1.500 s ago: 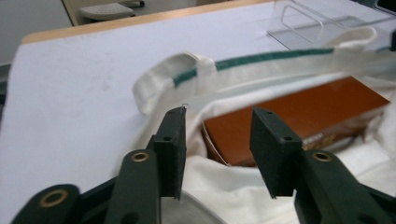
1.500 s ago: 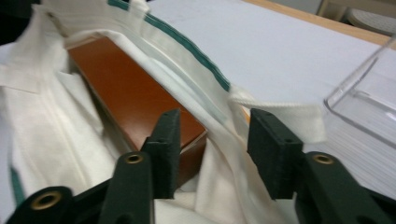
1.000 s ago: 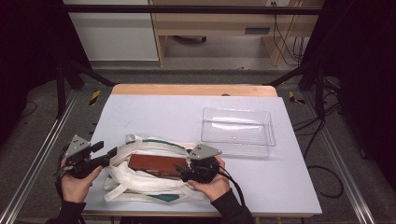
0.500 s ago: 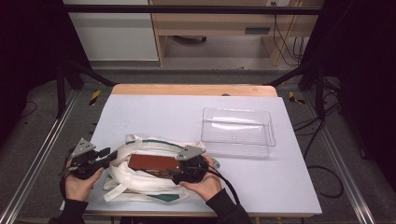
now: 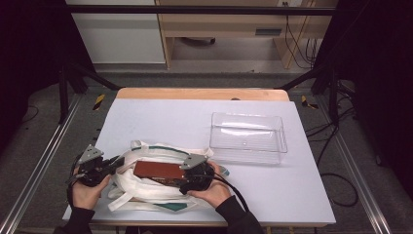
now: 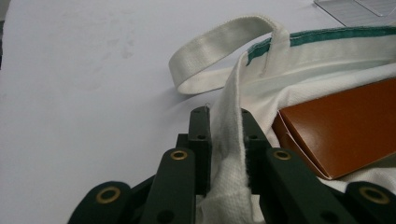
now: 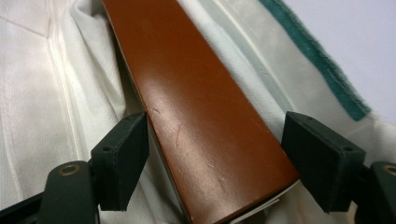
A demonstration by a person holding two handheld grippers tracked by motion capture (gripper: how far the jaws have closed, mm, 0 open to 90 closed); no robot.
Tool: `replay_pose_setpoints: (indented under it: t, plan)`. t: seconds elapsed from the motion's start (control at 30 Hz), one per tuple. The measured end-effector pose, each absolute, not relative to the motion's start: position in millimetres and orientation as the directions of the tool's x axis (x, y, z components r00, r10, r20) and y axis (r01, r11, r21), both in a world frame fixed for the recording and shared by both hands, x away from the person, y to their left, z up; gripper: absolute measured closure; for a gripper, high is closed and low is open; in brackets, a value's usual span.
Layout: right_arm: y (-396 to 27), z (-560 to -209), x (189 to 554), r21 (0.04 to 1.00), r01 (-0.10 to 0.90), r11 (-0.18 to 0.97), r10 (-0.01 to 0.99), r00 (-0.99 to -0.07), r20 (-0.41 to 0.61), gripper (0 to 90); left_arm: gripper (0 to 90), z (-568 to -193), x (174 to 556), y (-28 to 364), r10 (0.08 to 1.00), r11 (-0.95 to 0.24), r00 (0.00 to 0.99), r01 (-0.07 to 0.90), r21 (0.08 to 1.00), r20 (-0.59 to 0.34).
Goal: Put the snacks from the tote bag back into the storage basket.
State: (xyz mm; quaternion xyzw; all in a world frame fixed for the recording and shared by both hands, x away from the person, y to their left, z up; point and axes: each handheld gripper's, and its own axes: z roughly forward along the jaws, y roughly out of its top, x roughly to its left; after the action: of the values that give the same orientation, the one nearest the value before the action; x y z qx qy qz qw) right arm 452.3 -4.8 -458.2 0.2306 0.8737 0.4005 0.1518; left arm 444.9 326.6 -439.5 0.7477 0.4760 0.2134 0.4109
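Observation:
A white tote bag (image 5: 146, 197) with green trim lies crumpled at the table's near left. On its opening rests a flat brown box (image 5: 158, 170). My left gripper (image 5: 116, 164) is at the bag's left edge, and its jaws (image 6: 224, 116) are shut on a fold of the bag's white fabric (image 6: 327, 60) just below a strap loop (image 6: 219, 46). The box (image 6: 345, 121) lies just right of that fold. My right gripper (image 5: 179, 182) is at the box's right end. It is open (image 7: 229, 140), with one jaw on each side of the box (image 7: 187, 84), and neither pad presses it.
A clear plastic container (image 5: 248, 136) stands on the pale table (image 5: 170, 117) to the right of the bag, beyond my right hand. Metal rails run along both sides of the table. A wooden strip edges the far side.
My right gripper has slid a little left along the box. The left gripper has shifted slightly toward the bag and down, still at the bag's edge.

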Motion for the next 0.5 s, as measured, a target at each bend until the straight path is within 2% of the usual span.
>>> replay_pose_setpoints:
  t: [0.23,0.33,0.5]
  plan:
    - [-6.7,-452.8,450.5,0.756,0.272,0.595,0.501,-0.862,-0.084,31.1,80.3,-439.9,443.5,327.3,0.892,-0.181,0.444,0.528,0.829,-0.088]
    - [-5.9,-442.7,446.8,0.721,0.279,0.634,0.482,-0.872,-0.086,33.9,80.7,-440.2,442.7,327.6,0.894,-0.169,0.439,0.523,0.835,-0.094]
    - [-6.7,-444.2,443.7,0.715,0.299,0.632,0.484,-0.873,-0.063,34.5,80.6,-440.7,442.3,326.9,0.897,-0.168,0.433,0.517,0.839,-0.087]
